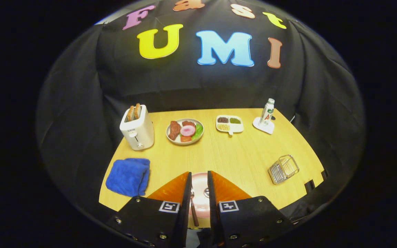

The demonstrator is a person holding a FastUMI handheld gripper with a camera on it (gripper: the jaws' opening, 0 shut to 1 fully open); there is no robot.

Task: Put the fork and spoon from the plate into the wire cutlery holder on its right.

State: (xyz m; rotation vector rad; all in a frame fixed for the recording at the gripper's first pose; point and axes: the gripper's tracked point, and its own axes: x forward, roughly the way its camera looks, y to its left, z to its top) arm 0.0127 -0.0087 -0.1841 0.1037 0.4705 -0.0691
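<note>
a pink plate lies on the wooden worktop, seen in the narrow gap between the jaws, with a brown-handled utensil and a second metal piece on it. the gripper hovers low over the plate, jaws slightly parted, grasping nothing. the wire cutlery holder stands to the right, well apart. a toaster, blue cloth, food plate, divided tray and bottle lie beyond; no writing is readable.
</note>
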